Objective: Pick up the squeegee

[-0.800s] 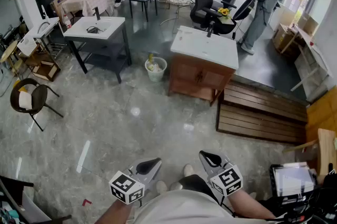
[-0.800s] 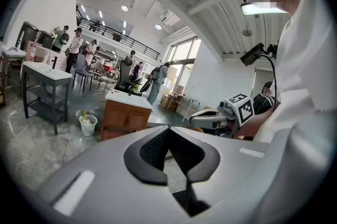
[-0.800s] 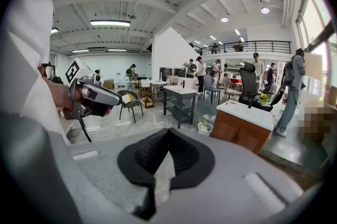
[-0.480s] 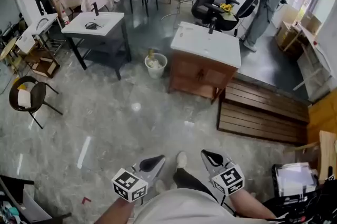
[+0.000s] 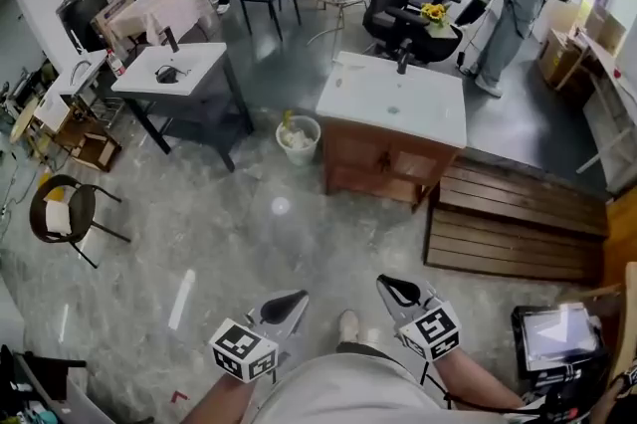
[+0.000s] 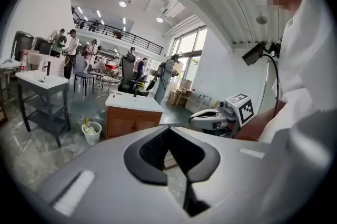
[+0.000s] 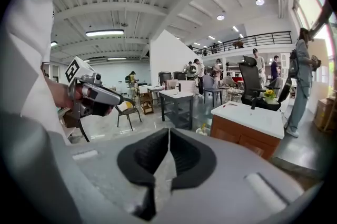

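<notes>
- Holding nothing in left gripper (image 5: 289, 303) or right gripper (image 5: 396, 291), jaws clenched
- Nearer the white-topped bench (image 5: 428, 113) than a moment ago
- No squeegee in sight; probably still approaching

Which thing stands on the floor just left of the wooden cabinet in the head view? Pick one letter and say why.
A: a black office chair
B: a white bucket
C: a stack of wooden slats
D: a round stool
B: the white bucket stands on the floor close beside the left side of the wooden cabinet.
</notes>
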Demonstrator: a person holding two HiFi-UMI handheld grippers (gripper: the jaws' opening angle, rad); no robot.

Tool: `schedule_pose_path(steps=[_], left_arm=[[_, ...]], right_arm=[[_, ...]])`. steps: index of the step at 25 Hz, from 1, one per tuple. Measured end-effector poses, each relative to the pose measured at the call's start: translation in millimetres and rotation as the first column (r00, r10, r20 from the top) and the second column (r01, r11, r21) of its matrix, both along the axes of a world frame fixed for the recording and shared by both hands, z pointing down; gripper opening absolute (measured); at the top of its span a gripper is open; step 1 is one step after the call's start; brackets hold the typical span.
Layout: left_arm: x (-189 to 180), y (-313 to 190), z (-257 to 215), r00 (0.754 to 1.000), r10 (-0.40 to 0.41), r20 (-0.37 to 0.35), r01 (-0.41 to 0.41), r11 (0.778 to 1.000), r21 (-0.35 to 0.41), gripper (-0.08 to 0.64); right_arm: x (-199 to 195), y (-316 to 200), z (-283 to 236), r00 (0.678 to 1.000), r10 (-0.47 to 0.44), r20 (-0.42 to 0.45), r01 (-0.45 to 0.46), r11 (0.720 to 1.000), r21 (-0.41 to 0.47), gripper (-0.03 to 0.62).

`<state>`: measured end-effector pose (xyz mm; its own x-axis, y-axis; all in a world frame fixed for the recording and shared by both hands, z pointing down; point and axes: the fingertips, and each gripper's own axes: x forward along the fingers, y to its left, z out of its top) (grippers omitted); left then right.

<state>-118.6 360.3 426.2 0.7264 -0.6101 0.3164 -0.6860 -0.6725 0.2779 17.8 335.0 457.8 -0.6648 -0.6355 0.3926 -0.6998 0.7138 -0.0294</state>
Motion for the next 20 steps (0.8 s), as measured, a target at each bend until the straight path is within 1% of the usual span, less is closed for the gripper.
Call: schedule_pose_path(steps=[3, 5, 8, 11, 15, 20], left_arm=[[23, -41, -4, 1.0, -0.007, 0.021, 0.007, 1.0, 0.021, 0.008], [36, -65, -2, 0.999, -0.01, 0.03, 0.009, 1.0, 0.026, 0.028], [50, -94, 3, 0.999, -0.005, 0.042, 0.005, 1.0, 0.011, 0.066], [59, -124, 8, 0.999, 0.008, 0.052, -0.008, 1.0, -0.003, 0.091], [66, -175, 14, 0.998, 0.011, 0.067, -0.011, 1.0, -0.009, 0.101], [71, -258, 32, 0.998, 0.015, 0.061, -0.015, 1.0, -0.008, 0.104]], right_arm=[[23, -37, 1, 1.0, -0.004, 0.001, 0.004, 1.0, 0.012, 0.019], [39, -61, 5, 1.0, 0.01, -0.009, -0.01, 1.0, 0.021, 0.03], [57, -88, 11, 0.999, 0.053, -0.01, -0.053, 0.998, 0.016, 0.051], [70, -111, 17, 0.997, 0.077, -0.004, -0.077, 0.997, -0.002, 0.054], [83, -147, 22, 0.994, 0.106, -0.008, -0.106, 0.994, -0.014, 0.054], [108, -206, 31, 0.979, 0.201, -0.042, -0.202, 0.979, -0.005, 0.054]])
